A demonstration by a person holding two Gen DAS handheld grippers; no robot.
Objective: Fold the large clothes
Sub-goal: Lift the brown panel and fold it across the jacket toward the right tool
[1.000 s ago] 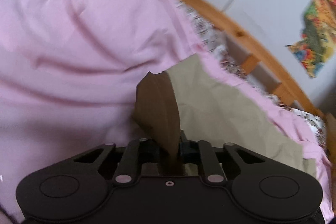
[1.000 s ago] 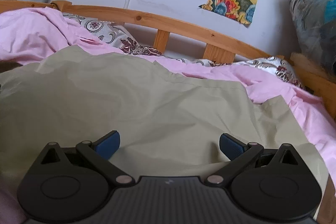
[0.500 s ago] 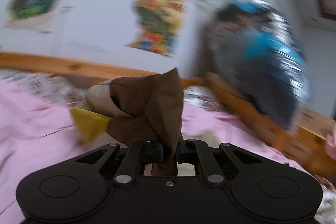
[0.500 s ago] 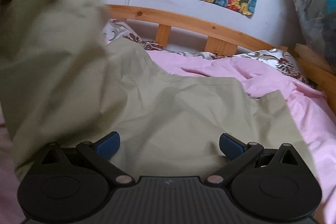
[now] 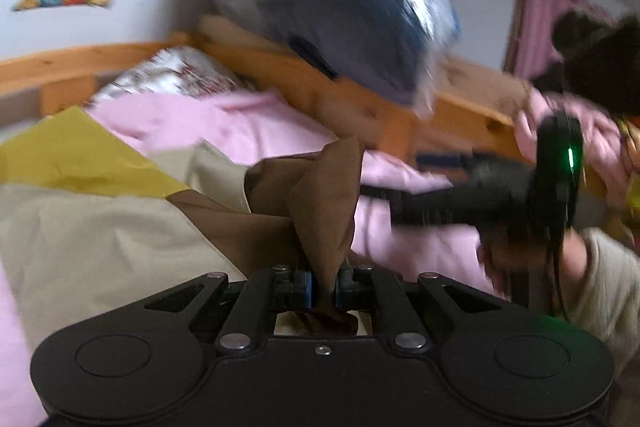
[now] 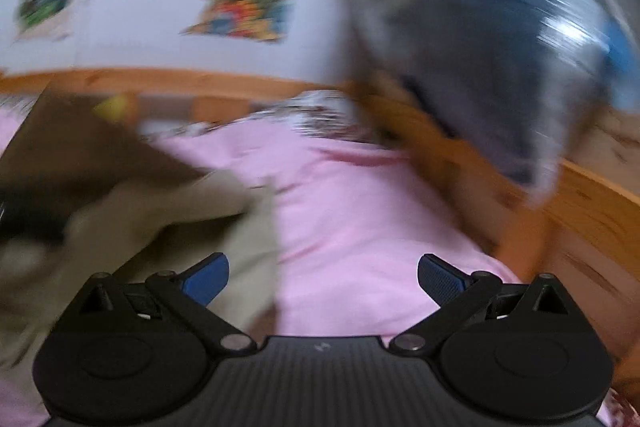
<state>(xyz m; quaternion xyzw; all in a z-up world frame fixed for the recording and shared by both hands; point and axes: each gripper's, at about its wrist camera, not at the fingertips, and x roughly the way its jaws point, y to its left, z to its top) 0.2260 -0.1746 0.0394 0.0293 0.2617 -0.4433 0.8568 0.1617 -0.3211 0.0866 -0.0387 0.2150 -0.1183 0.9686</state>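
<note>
The garment (image 5: 100, 227) lies on the pink bedding (image 5: 224, 127), one brown corner pinched between the closed jaws of the left gripper (image 5: 323, 291) — a fold-over in hand. Right gripper (image 6: 322, 275): jaws wide, empty, garment at its left jaw. Next — probably lay the corner down aligned, then release.

The garment (image 5: 100, 227) is a large cloth in beige, brown and mustard-yellow panels, spread rumpled over the pink bedding. One brown corner (image 5: 324, 203) is pulled up into a creased peak, pinched between the closed fingers of the left gripper (image 5: 323, 291).
</note>
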